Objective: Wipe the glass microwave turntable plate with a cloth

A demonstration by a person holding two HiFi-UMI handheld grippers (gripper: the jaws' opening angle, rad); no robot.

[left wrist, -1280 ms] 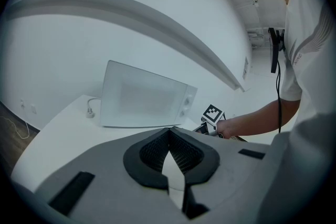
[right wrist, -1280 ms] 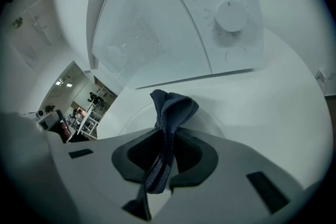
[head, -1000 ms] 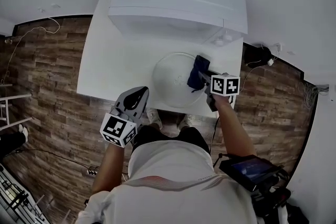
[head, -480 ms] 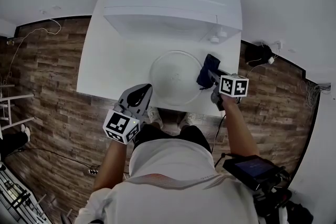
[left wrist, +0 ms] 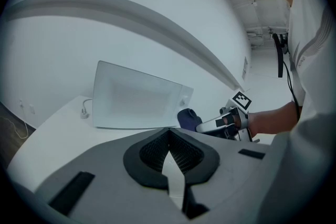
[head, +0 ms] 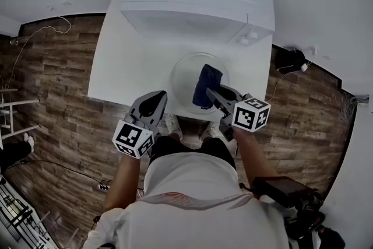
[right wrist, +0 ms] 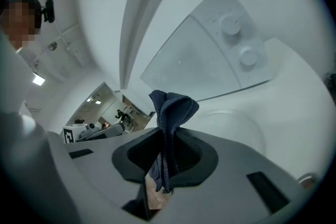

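- The glass turntable plate (head: 185,81) is a round, clear disc with a raised rim. It lies flat on the white desk (head: 125,67) just in front of the microwave (head: 198,3), close to the desk's near edge.
- The cloth (head: 207,86) is dark blue, soft and crumpled into folds. In the head view it sits over the plate's middle, a little toward 3 o'clock, and its long axis runs roughly from 1 o'clock to 7 o'clock.
- The right gripper (head: 212,93) reaches in from 5 o'clock of the plate with its fingers clenched on the cloth. In the right gripper view the fabric stands up in a bunched fold between the dark, ribbed pads, and the plate's curved rim shows beyond it.
- The left gripper (head: 152,97) is at 8 o'clock of the plate, over the desk's near edge and apart from the glass. Its fingers are pressed together with only a thin seam between them — nothing is held there.
- Each gripper has a smooth grey shell and a white cube bearing black square markers.
- The microwave is a smooth white box. Two round knobs (right wrist: 231,23) sit one above the other on its control panel, at the end toward the right gripper.
- A floor (head: 58,84) of brown wood planks lies around the desk — cables trail across it.
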